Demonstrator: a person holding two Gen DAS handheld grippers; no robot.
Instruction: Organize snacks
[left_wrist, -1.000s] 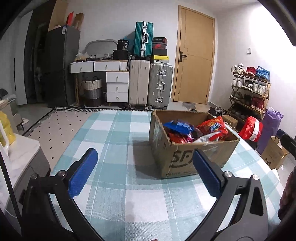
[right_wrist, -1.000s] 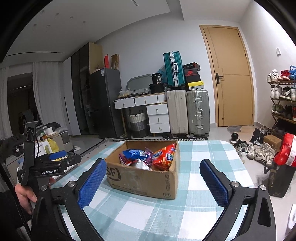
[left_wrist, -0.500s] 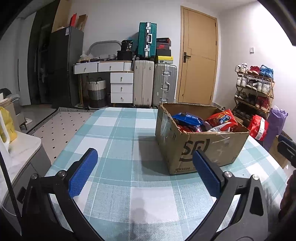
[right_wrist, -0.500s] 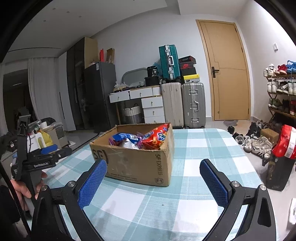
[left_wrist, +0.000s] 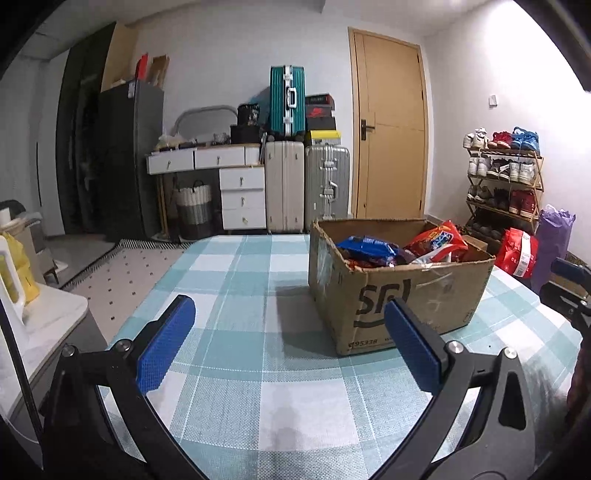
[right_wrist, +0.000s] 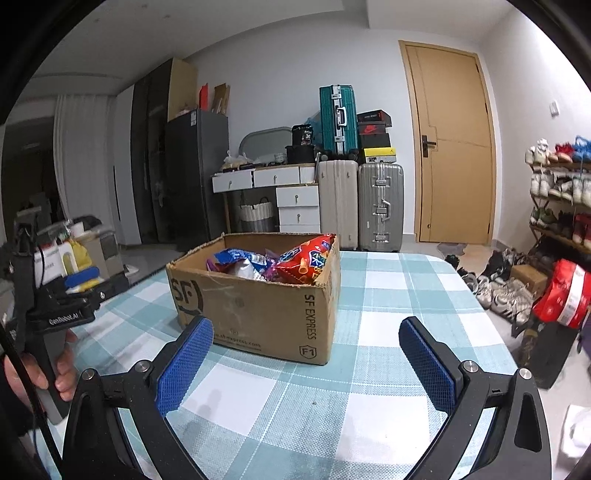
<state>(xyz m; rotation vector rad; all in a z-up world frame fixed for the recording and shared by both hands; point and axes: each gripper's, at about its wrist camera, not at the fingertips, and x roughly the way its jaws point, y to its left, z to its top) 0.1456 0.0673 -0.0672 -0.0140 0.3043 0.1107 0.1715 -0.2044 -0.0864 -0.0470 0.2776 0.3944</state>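
A brown SF Express cardboard box (left_wrist: 402, 295) stands on the checked tablecloth (left_wrist: 236, 295); it also shows in the right wrist view (right_wrist: 258, 306). It holds several snack bags, among them a blue bag (left_wrist: 367, 249) and a red bag (left_wrist: 437, 238), also seen from the right as a red bag (right_wrist: 306, 260). My left gripper (left_wrist: 288, 345) is open and empty, low over the cloth, to the box's near left. My right gripper (right_wrist: 306, 363) is open and empty, just in front of the box's near corner. The left gripper's body (right_wrist: 59, 314) shows at the left of the right wrist view.
The table edge falls off left toward a white counter (left_wrist: 40, 325) with a yellow item. Right of the table stand a shoe rack (left_wrist: 502, 184), a red bag (left_wrist: 517, 251) and shoes on the floor (right_wrist: 498, 288). Suitcases (left_wrist: 306, 184) and a door (left_wrist: 389, 129) are behind.
Both grippers have sunk lower and moved nearer to the box, so it looks bigger and more level. Both stay open and empty.
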